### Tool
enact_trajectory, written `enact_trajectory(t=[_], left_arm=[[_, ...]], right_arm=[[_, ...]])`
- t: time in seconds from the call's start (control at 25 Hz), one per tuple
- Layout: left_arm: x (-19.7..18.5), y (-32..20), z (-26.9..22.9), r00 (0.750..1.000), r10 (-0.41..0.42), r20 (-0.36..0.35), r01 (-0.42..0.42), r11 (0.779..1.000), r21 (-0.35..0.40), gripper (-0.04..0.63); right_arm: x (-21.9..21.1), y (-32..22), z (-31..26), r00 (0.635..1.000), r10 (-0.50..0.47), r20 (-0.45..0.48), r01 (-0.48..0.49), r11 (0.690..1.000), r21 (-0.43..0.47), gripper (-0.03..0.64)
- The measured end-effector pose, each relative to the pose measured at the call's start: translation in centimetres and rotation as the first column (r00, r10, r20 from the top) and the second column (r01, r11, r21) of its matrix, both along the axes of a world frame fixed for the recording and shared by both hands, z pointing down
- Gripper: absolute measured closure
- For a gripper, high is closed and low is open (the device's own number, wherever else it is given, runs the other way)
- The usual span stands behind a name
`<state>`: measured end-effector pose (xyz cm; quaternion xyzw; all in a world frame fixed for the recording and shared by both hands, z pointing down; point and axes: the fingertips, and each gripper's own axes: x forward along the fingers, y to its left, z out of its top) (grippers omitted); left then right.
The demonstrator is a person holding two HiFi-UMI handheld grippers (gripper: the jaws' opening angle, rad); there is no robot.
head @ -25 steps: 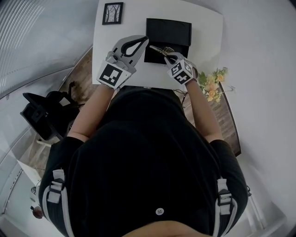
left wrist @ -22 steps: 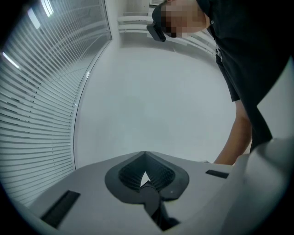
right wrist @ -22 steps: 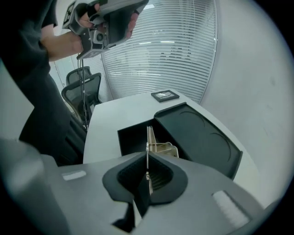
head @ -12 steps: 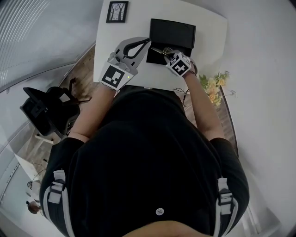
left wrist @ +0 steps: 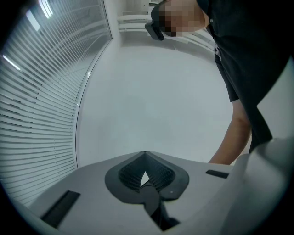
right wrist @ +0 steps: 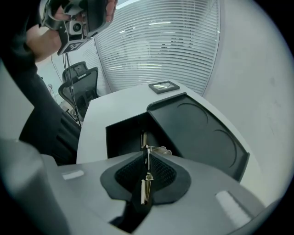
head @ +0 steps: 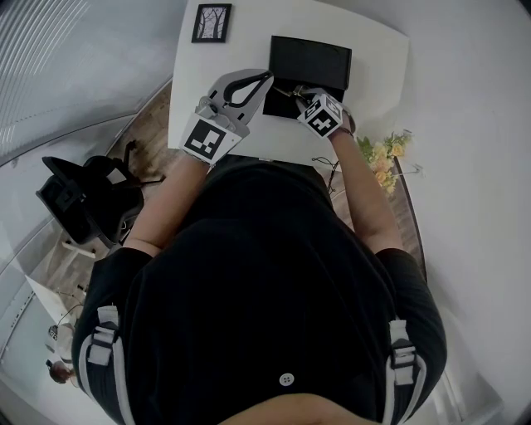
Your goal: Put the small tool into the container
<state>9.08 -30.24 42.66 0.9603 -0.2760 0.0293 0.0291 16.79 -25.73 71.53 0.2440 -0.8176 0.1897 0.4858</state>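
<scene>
- Two grippers sit over the far half of a white table [head: 187,83], a person in a black top bending over them in the head view.
- Right gripper [head: 300,95] [right wrist: 147,154] has its jaws clamped tight on the tool [right wrist: 144,138], a slim metal piece that runs up between the pads and sticks out past the tips.
- From the right gripper view, the tool's free end lies over the open mouth of the black container [right wrist: 120,134]; whether it touches the inside cannot be told.
- Container's lid [right wrist: 197,124] is thrown open to the right, its inner face showing two round recesses.
- Left gripper [head: 265,75] [left wrist: 145,156] is just left of the container with its jaws closed, tips meeting and nothing between them; its own camera looks up at a pale wall and window blinds [left wrist: 36,92].
- Picture frame [head: 211,22] lies at the table's far left corner, well apart from the container.
- Flowers [head: 380,158] show off the table's right edge, and a black chair [head: 83,199] stands on the floor to the left.
</scene>
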Motion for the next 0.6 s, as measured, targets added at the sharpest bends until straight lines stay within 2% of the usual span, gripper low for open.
enact_trajectory(t=[0.4,0.6], left_arm=[[0.0,-0.4,-0.2,1.0,0.009,0.001,-0.009,1.0,-0.007,0.588],[0.5,-0.8,-0.5,0.999,0.035,-0.006,-0.035,0.999,-0.009,0.588]], right_arm=[[1.6,-2.0,-2.7,0.995,0.095,0.03,-0.097,0.993,0.074,0.543],[1.6,-3.3,-7.9,0.975,0.165,0.148,-0.188,0.97,0.155,0.545]])
